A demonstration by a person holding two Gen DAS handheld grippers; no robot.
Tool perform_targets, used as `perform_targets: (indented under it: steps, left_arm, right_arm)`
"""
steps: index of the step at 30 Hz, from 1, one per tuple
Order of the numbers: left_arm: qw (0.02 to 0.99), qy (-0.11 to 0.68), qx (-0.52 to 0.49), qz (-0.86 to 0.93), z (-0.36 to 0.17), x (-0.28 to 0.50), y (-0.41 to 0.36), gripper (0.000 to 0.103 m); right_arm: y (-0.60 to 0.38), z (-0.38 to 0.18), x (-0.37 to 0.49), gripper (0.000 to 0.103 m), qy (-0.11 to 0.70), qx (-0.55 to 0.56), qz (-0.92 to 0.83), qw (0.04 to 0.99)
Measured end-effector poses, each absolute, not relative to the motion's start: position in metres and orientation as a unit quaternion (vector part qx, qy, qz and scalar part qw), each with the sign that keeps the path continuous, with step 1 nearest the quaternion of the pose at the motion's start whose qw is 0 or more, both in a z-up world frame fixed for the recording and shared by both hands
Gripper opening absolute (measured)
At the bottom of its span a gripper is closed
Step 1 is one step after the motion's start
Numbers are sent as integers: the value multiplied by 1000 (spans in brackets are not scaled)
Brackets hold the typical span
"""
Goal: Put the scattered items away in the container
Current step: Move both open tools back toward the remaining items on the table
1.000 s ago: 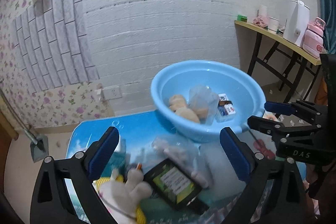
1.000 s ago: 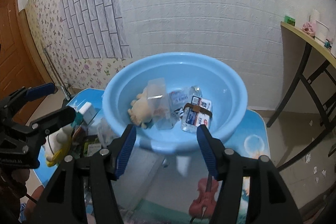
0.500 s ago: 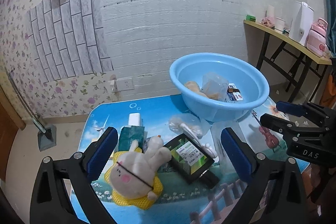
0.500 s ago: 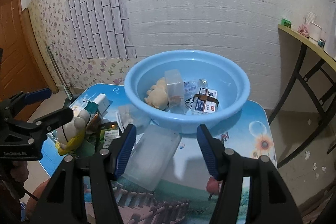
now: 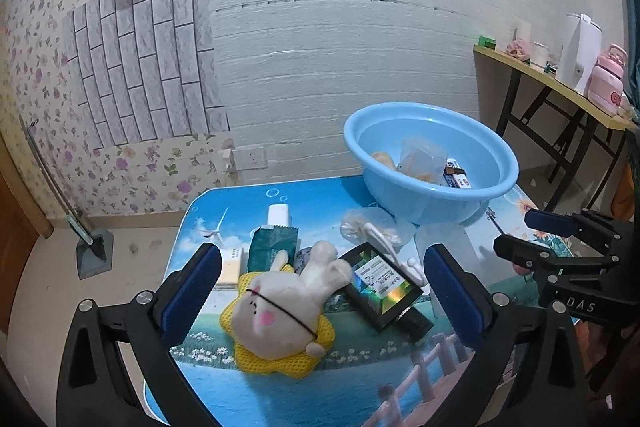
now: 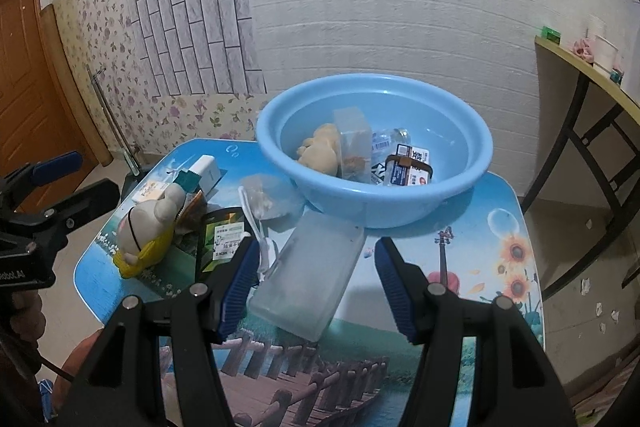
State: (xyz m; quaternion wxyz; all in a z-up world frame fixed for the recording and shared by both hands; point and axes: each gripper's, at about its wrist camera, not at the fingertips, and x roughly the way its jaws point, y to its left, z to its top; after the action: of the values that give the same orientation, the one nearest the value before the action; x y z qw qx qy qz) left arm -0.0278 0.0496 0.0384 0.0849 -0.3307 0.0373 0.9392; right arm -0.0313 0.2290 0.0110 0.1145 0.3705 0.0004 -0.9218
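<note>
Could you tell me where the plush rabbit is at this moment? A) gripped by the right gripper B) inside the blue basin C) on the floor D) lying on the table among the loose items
D: the plush rabbit lies on the table beside the black packet, outside the blue basin, with no gripper touching it.

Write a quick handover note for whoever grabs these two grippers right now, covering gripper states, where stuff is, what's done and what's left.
Left gripper: open, empty, above the white plush rabbit on its yellow mesh pad.
Right gripper: open, empty, over the frosted clear plastic box.
Done: the round light-blue plastic basin already holds a tan plush toy, a clear container and small labelled packs.
Left on the picture-print table: rabbit, frosted box, black glossy packet, dark green pouch, white rectangular box, clear bag of snacks.
</note>
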Motion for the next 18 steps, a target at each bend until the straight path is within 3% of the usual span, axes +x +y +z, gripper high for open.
perform_targets:
  steps: [18]
  left_arm:
    - [68, 33, -374, 924, -9, -37, 25, 102]
  right_arm:
    - [218, -24, -37, 60, -11, 424, -898, 116]
